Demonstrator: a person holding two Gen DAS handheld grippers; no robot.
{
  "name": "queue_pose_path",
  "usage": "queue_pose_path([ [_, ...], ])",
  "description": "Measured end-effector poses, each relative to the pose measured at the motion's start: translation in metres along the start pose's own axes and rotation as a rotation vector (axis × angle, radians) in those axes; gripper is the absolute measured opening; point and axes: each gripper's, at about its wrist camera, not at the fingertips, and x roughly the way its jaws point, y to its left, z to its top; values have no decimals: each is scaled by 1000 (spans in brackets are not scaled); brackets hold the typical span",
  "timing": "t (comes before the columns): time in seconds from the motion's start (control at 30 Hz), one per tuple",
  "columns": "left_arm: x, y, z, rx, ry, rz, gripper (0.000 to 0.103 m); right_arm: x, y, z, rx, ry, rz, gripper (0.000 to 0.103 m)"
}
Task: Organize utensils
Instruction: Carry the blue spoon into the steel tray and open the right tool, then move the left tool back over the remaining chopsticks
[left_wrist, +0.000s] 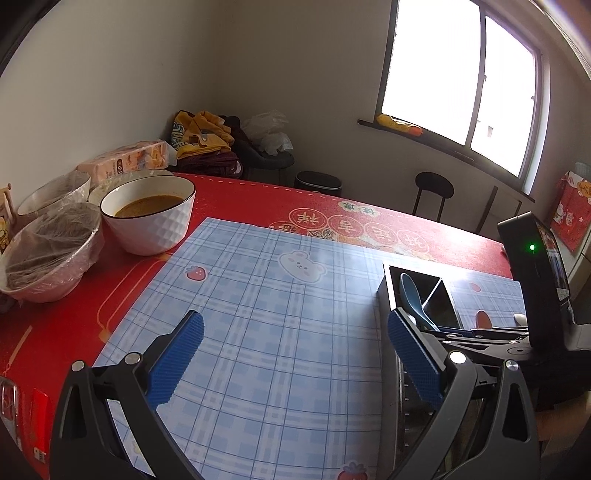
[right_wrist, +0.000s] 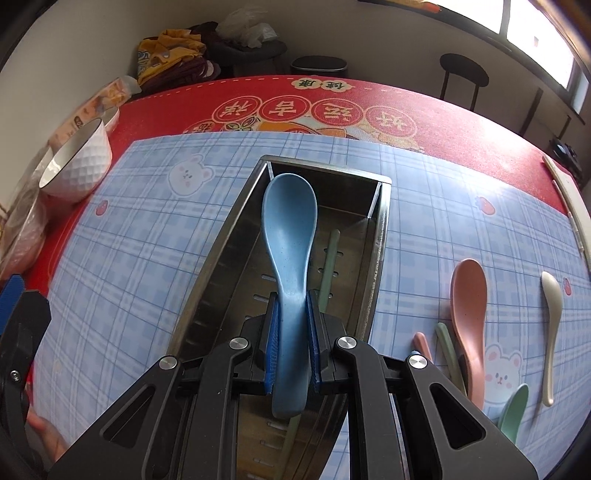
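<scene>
Left wrist view: the left gripper (left_wrist: 291, 354) is nearest, its fingers wide apart with nothing between them, hovering over the checked mat (left_wrist: 266, 295). Toward the surface's right edge stands one metal tray (left_wrist: 388, 291) with the blue spoon (left_wrist: 413, 295) poking above it. At the left edge I count three bowls, one of them a soup bowl (left_wrist: 147, 218) left uncovered; a careless sweep there could spill it.

Right wrist view: the right gripper (right_wrist: 291, 343) has its fingers narrow, pinching the blue spoon's handle over the tray. The grip sits low on the handle, so the spoon could tip or slip, or land across the green stick (right_wrist: 328, 266) inside. Right of the tray lie three spoons: pink (right_wrist: 469, 306), white (right_wrist: 550, 321), green (right_wrist: 513, 410).
</scene>
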Motion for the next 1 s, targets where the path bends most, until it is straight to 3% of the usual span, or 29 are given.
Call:
queue_pose_path([
  [0.33,4,4,-1,-21,14,20,97,0,-4,0,2,-1,-1,16],
  [0.53,4,4,-3,-23,-1,17,97,-12,-8,-4,2,-12,55,17],
  [0.6,3,5,-2,-28,-9,15,97,-22,-10,-6,-3,-37,73,24],
  [0.67,2,6,-2,-37,-13,11,97,-36,-12,-9,-19,-77,79,47],
  [0.8,2,3,-2,-29,-9,7,97,-64,-26,-20,-44,-152,95,57],
  [1.0,4,-7,-6,10,-9,8,97,-100,-67,-50,-66,-302,159,89],
])
